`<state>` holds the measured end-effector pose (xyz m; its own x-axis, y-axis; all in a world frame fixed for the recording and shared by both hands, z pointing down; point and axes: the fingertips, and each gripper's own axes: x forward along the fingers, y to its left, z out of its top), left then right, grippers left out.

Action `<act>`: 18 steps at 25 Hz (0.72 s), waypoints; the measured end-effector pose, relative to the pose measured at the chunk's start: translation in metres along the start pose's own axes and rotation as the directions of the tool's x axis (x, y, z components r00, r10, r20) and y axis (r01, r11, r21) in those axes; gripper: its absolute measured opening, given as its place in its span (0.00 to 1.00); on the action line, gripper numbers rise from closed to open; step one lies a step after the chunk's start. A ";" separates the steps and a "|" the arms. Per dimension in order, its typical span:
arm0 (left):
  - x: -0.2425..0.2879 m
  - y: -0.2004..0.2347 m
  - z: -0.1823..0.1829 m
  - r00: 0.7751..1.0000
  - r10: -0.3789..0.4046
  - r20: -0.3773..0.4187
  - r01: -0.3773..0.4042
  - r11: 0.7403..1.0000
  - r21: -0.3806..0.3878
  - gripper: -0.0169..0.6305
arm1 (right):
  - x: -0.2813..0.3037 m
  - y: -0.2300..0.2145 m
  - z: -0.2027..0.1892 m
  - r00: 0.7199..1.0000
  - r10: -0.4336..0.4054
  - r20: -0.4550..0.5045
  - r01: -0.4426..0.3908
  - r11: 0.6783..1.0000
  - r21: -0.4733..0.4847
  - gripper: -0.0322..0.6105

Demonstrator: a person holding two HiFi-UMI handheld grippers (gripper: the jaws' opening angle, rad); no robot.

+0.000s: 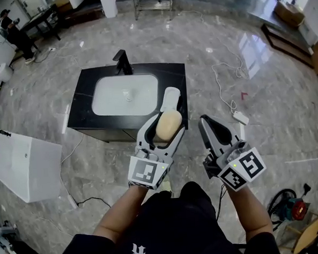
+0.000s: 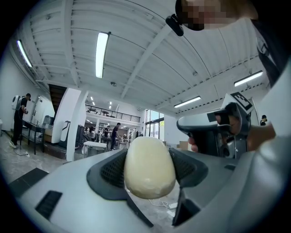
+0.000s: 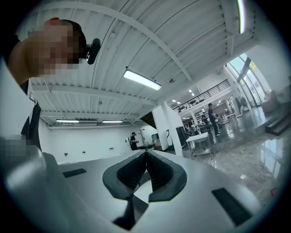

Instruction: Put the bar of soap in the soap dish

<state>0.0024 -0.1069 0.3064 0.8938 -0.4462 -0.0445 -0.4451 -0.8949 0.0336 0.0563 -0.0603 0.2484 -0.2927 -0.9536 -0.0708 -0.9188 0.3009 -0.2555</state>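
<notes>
A cream oval bar of soap [image 1: 167,125] sits between the jaws of my left gripper [image 1: 166,126], which is shut on it, held in the air in front of the sink counter. The left gripper view shows the same soap [image 2: 149,167] pinched between the dark pads. A white soap dish [image 1: 170,98] lies on the black counter [image 1: 87,88] to the right of the white basin [image 1: 126,94], just beyond the soap. My right gripper [image 1: 206,122] is beside the left one, shut and holding nothing; its pads [image 3: 157,171] meet at the tips.
A black tap [image 1: 122,61] stands behind the basin. A white box [image 1: 25,164] rests on the floor at left. A white cable and power strip [image 1: 240,117] trail over the marble floor at right. A person [image 1: 14,33] stands far back left.
</notes>
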 end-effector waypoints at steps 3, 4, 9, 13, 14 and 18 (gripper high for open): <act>0.027 0.022 -0.013 1.000 0.020 -0.005 -0.020 1.000 -0.009 0.47 | 0.019 -0.025 -0.005 1.000 -0.013 -0.012 0.013 1.000 0.014 0.05; 0.036 0.028 -0.019 1.000 0.022 -0.008 -0.022 1.000 -0.010 0.47 | 0.025 -0.034 -0.007 1.000 -0.015 -0.015 0.015 1.000 0.024 0.05; 0.084 0.056 -0.061 0.999 0.048 -0.002 -0.048 0.999 -0.010 0.47 | 0.061 -0.080 -0.019 0.999 0.015 -0.039 -0.013 0.998 0.061 0.05; 0.123 0.081 -0.106 0.993 0.114 -0.028 -0.114 0.993 0.002 0.47 | 0.092 -0.123 -0.039 0.995 0.060 -0.075 -0.052 0.993 0.108 0.05; 0.132 0.087 -0.119 0.990 0.134 -0.044 -0.134 0.991 -0.002 0.47 | 0.100 -0.133 -0.046 0.993 0.074 -0.088 -0.063 0.991 0.121 0.05; 0.166 0.114 -0.170 0.972 0.213 -0.097 -0.216 0.976 -0.016 0.47 | 0.128 -0.173 -0.076 0.985 0.115 -0.131 -0.092 0.981 0.171 0.05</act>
<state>0.1093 -0.2810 0.4729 0.7793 -0.6237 0.0610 -0.6266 -0.7772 0.0586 0.1578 -0.2334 0.3569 -0.4284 -0.9032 0.0271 -0.8293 0.3811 -0.4087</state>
